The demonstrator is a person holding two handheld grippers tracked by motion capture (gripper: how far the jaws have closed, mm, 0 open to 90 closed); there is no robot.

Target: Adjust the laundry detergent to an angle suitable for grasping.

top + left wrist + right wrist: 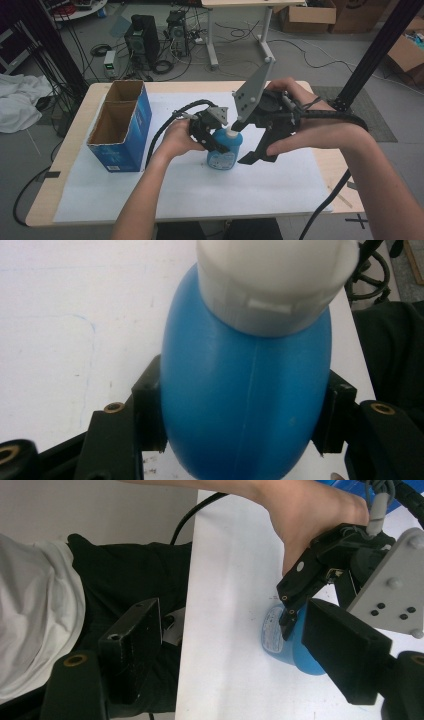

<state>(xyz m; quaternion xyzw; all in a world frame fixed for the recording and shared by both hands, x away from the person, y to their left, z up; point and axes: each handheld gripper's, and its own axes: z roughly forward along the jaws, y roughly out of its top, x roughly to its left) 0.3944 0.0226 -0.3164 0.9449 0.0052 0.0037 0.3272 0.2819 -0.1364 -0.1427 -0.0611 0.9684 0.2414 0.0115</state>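
The left gripper point(212, 136) has its fingers point(147, 410) clamped on the belly of the blue bottle point(225, 150), one pad on each flank, as the left gripper view shows; the white cap point(275, 280) rises above the grip. The right gripper point(255, 145) hangs just at the bottle's 3 o'clock side in the high view, its fingers point(345, 650) spread apart with nothing pressed between them; one finger lies close beside the bottle, the other well off over the table's near edge. The bottle stands upright on the white sheet point(200, 190) near the middle of the table point(75, 145). At 9 o'clock of the bottle, apart from it, stands an open blue carton point(122, 125) with two compartments. Black cables trail from both grippers
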